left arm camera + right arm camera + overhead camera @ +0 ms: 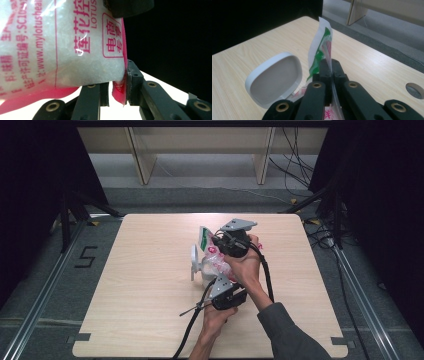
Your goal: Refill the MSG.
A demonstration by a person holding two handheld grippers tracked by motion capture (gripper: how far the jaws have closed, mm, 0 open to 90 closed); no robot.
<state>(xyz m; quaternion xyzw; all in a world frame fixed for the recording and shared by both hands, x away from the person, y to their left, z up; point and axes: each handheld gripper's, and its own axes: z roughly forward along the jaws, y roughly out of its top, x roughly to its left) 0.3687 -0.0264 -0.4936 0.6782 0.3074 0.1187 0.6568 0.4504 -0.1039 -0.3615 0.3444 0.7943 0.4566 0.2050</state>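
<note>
A clear plastic bag [216, 262] of white granules, printed in pink with a green and white top edge, is held up over the middle of the table between both grippers. My right gripper [214, 243] is shut on the top edge of the bag [320, 48], with the film pinched between its pads. My left gripper [220, 279] comes from below. Its jaws close on the pink bottom corner of the bag [62, 50]. A white container [195, 265] with a rounded, raised lid [274, 77] stands on the table just left of the bag.
The light wooden table [150, 285] has a round hole [414, 90] near one edge. Black cables trail from both grippers toward the person. Black curtains stand at both sides, and wooden furniture legs and loose cables lie on the floor beyond the far edge.
</note>
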